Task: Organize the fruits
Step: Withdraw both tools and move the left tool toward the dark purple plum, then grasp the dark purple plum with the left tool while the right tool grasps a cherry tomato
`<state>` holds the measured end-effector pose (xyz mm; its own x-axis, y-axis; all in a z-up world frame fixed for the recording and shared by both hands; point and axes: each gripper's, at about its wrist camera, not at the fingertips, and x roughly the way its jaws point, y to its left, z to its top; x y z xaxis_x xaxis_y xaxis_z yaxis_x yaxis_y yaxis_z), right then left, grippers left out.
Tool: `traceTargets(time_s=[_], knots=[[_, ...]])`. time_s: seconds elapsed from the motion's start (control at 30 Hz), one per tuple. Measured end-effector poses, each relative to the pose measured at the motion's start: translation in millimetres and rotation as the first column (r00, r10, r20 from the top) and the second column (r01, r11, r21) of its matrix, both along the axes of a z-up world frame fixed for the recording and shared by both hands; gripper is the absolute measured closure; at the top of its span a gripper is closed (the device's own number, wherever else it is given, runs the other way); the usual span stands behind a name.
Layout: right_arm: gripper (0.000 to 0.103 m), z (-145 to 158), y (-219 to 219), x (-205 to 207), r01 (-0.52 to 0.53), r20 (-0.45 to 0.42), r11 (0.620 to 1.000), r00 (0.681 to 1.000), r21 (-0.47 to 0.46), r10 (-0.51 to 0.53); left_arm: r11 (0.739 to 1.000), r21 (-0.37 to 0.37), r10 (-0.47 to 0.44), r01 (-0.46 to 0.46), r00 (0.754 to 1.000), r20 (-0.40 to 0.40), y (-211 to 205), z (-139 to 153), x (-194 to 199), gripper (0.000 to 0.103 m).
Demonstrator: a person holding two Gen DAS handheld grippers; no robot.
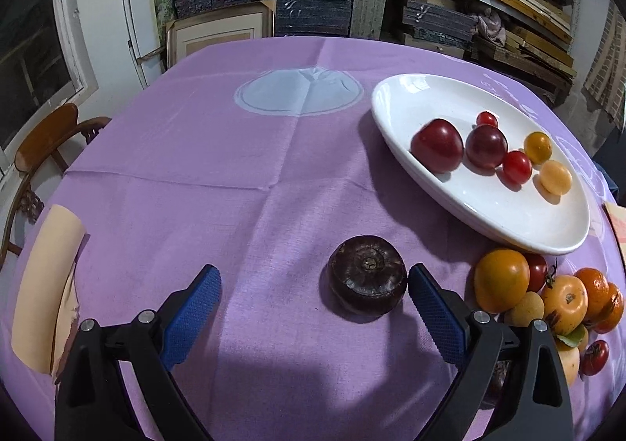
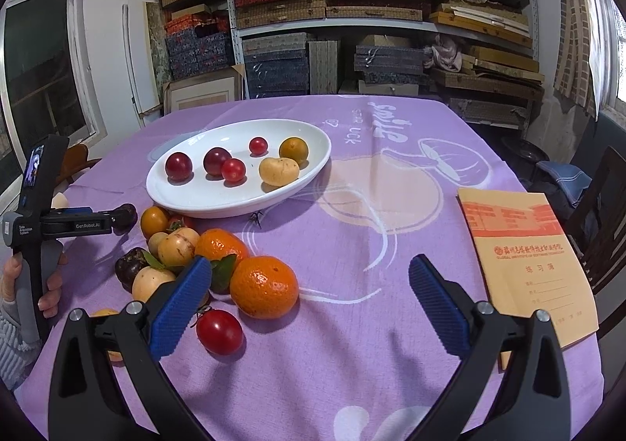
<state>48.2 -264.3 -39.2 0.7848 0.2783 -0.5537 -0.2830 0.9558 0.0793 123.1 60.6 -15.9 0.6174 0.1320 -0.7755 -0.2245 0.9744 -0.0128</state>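
left gripper [image 1: 315, 284] jaws spread wide, dark round fruit [image 1: 367, 279] between them, touching right pad, apart from left pad; not clamped yet, likely lined up for grab. fruit on purple cloth just short of white plate [image 1: 395, 97]. six small fruits already on plate. loose pile [image 2: 203, 261] near plate's front rim, unsorted. right gripper [image 2: 309, 284] open, empty, beside pile, over orange mandarin [image 2: 264, 286].

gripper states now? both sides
Left hand-held gripper: open, holding nothing; dark round fruit sits between its fingers.
Right hand-held gripper: open, empty, above the purple tablecloth.
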Motion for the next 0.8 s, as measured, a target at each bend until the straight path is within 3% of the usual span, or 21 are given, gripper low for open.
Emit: traceTargets(time_s=[0.1,0.3,0.4,0.53,0.73,0.8], knots=[[0.004,0,0,0,-0.001,-0.004,1.000,1.000,-0.001,0.001,1.000,-0.019,-0.020,0.020,1.000,-0.007,-1,-1,3,0.008],[0.004,1,0,0,-0.004,-0.005,1.000,1.000,-0.001,0.004,0.991,0.020,-0.137,0.136,0.990,0.028,-30,4,-5,0.008],[0.004,1,0,0,-0.004,-0.005,1.000,1.000,-0.001,0.004,0.986,0.022,-0.168,0.167,0.986,0.025,-35,2,-5,0.018],[0.004,1,0,0,-0.004,-0.005,1.000,1.000,-0.001,0.004,0.985,0.007,-0.173,0.173,0.985,-0.002,-33,-4,-1,0.042],[0.004,1,1,0,-0.008,-0.009,1.000,1.000,-0.003,0.008,0.989,0.015,-0.148,0.148,0.989,-0.006,-29,-6,-1,0.043],[0.004,1,2,-1,-0.011,-0.010,1.000,1.000,-0.006,0.011,0.989,0.020,-0.145,0.145,0.989,-0.006,-29,-7,-1,0.051]])
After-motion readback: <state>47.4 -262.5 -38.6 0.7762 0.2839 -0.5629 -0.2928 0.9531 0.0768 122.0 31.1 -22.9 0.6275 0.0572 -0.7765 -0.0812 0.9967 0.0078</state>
